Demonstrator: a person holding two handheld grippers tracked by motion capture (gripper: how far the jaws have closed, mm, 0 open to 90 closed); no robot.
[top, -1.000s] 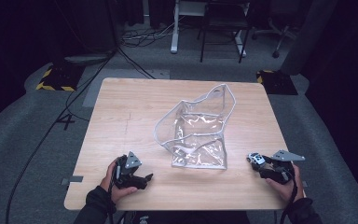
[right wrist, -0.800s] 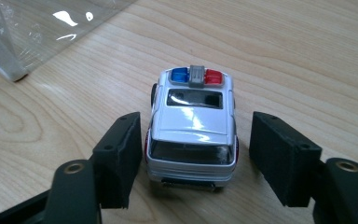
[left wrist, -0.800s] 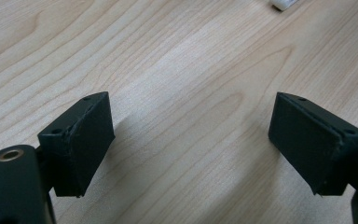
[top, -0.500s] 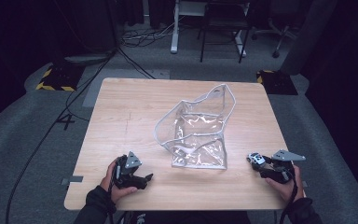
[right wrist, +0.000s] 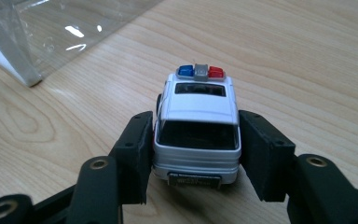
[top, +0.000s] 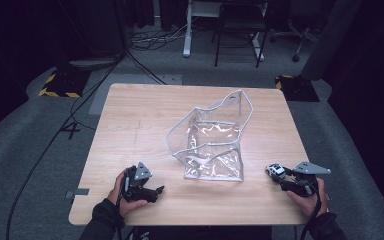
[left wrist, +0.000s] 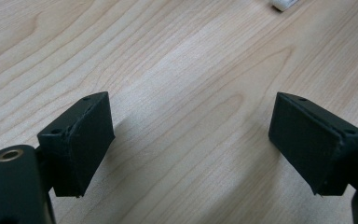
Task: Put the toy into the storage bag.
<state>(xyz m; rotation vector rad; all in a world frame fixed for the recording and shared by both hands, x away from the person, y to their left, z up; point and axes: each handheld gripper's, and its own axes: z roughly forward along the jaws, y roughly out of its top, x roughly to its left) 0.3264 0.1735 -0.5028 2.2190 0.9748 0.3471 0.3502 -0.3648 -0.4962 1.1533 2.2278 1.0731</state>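
Pinching the toy police car between its two black jaws, the right hand-held gripper sits near the bench's front right corner, with the car's wheels on or just above the wood; I cannot tell which. The jaws press on the rear half of the body only, so the nose with its light bar sticks out unsupported. In my judgement the car could pivot or slide out of that short hold if it is lifted quickly or tilted toward the clear plastic bag, which lies crumpled at the middle of the bench, well apart from both hands.

The bag's mouth looks half collapsed, its white-edged rim sagging. A car pushed at it may catch the rim and shove the whole bag across the wood instead of going in, unless something steadies it.

The left hand-held gripper rests near the front left edge, its jaws spread wide over bare wood with nothing between them, so it is not yet placed to do that.

Hard to make out: which way the bag's opening truly faces, since the clear film folds over itself and glares. The small white piece at the top edge of the left gripper view is cut off and unidentifiable. The car's wheels are hidden behind the jaws.
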